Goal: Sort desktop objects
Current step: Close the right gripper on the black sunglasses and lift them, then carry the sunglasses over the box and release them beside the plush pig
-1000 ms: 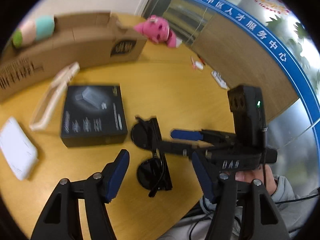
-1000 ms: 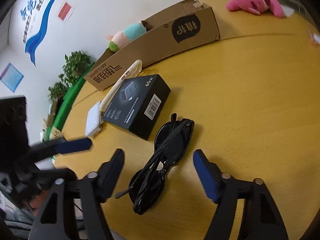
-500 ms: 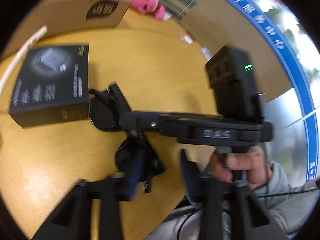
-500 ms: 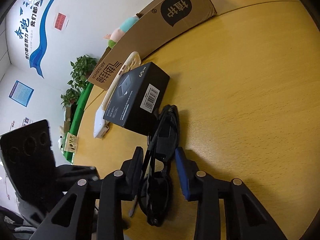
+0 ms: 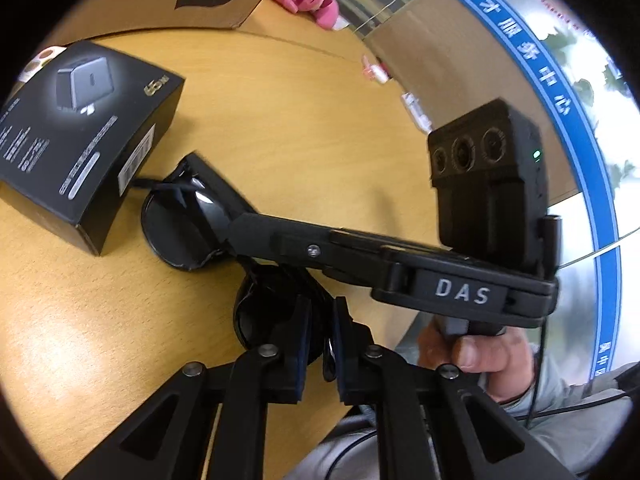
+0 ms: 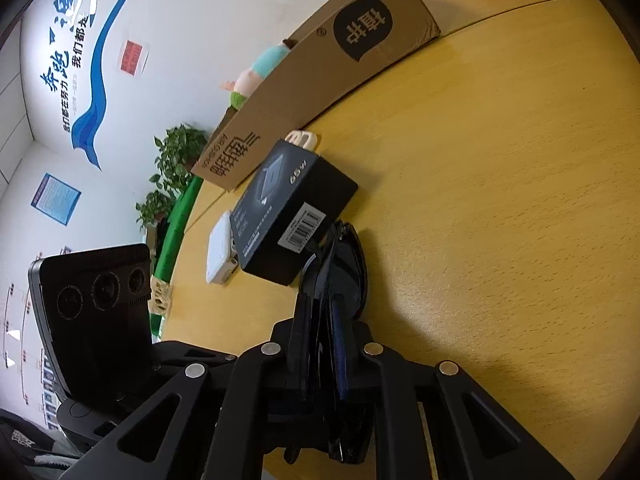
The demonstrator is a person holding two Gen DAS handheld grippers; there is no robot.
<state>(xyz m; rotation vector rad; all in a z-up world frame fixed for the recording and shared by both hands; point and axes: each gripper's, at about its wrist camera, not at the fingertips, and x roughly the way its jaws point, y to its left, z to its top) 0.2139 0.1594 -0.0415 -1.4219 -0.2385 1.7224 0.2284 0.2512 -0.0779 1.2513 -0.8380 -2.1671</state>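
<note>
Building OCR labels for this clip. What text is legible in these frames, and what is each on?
"DAS": white letters on the right gripper body, seen from the left wrist view.
"65W": black charger box, top face.
"植护": black leaf logo on the cardboard box.
"服务中心": blue band on the glass wall, end of a longer line.
Barcode digits and fine print on the charger box: too small.
Wall slogan and posters, right wrist view: too blurred.

Both grippers (formerly agape) onto sunglasses (image 5: 188,220)
</note>
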